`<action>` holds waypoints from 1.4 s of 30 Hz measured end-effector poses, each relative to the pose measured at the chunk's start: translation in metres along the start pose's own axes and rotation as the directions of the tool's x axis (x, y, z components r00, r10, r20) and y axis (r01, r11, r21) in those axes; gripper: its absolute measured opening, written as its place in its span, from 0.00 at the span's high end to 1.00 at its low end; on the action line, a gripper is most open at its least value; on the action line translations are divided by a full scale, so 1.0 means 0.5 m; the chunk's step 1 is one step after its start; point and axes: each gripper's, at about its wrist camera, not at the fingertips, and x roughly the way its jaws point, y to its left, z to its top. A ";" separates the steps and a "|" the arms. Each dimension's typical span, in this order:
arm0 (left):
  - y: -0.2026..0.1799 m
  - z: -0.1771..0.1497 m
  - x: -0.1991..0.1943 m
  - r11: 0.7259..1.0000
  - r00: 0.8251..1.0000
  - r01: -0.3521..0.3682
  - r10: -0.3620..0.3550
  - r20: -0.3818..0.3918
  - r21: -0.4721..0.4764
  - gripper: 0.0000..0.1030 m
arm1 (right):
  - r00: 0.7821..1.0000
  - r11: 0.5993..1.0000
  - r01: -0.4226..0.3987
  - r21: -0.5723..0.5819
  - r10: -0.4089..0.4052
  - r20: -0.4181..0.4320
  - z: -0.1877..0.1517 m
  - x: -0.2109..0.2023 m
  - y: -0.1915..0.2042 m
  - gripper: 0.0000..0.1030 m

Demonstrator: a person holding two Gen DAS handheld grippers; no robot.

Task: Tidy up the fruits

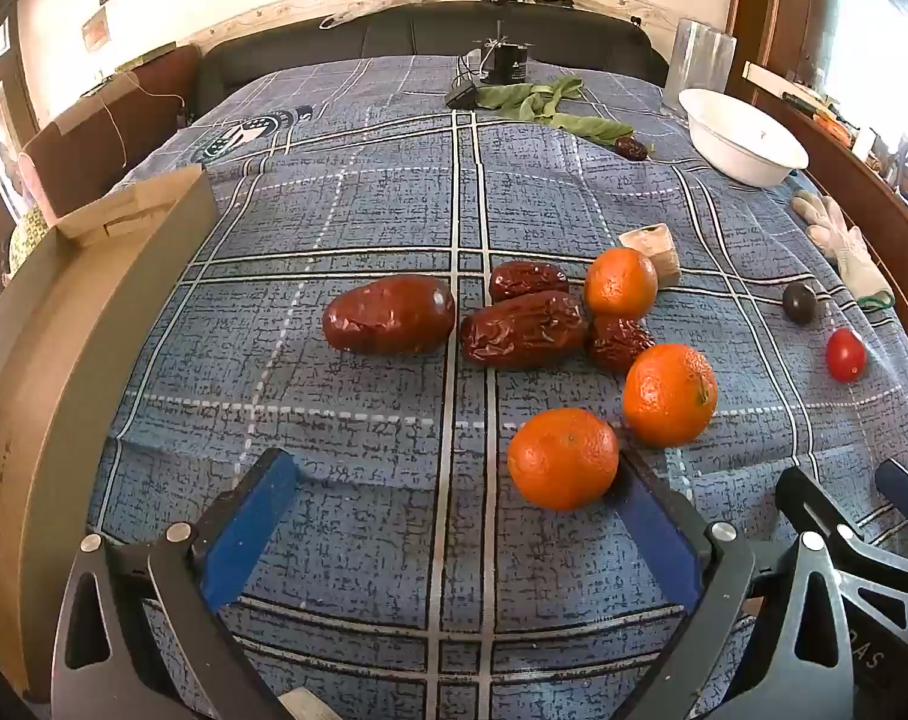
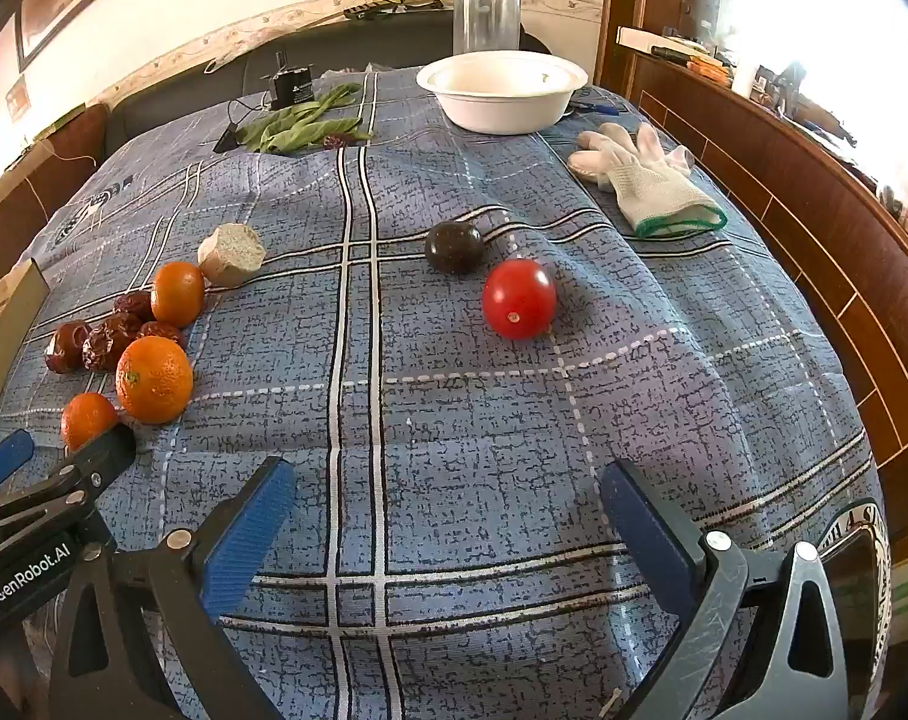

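Three oranges lie on the blue plaid cloth: the nearest orange (image 1: 563, 459) (image 2: 86, 418) rests by my left gripper's right fingertip, a second orange (image 1: 670, 394) (image 2: 153, 380) and a third orange (image 1: 620, 283) (image 2: 177, 293) lie behind. Several red dates (image 1: 523, 328) (image 2: 102, 341) cluster beside them, with one big date (image 1: 389, 314) to the left. A red tomato (image 2: 518, 299) (image 1: 845, 354) and a dark round fruit (image 2: 454, 246) (image 1: 799, 302) lie ahead of my right gripper. My left gripper (image 1: 454, 522) is open and empty. My right gripper (image 2: 447, 531) is open and empty.
A white bowl (image 2: 502, 105) (image 1: 742, 141) stands at the back, with a clear jar (image 2: 485, 18) behind it. A white glove (image 2: 646, 180), green leaves (image 2: 300, 126), a beige chunk (image 2: 231, 254) and a cardboard box (image 1: 63, 324) at the left also sit on the cloth.
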 end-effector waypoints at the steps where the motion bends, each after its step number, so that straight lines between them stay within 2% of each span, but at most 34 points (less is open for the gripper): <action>1: 0.000 0.000 0.000 1.000 1.000 -0.001 0.001 0.001 0.001 0.00 | 1.000 1.000 -0.001 0.001 0.001 0.000 0.000 0.000 0.000 0.00; 30: 0.000 0.000 0.000 1.000 1.000 -0.002 0.002 0.001 -0.001 0.00 | 1.000 1.000 -0.001 0.001 0.001 0.001 0.000 0.000 0.000 0.00; 38: -0.007 0.006 0.003 0.997 0.999 -0.046 0.046 -0.002 -0.058 0.00 | 1.000 1.000 -0.007 -0.003 0.006 -0.005 -0.001 -0.002 0.001 0.00; 42: -0.007 0.009 0.002 1.000 0.998 -0.010 0.009 -0.055 -0.015 0.00 | 1.000 1.000 -0.012 0.001 0.012 -0.025 -0.004 -0.004 0.005 0.00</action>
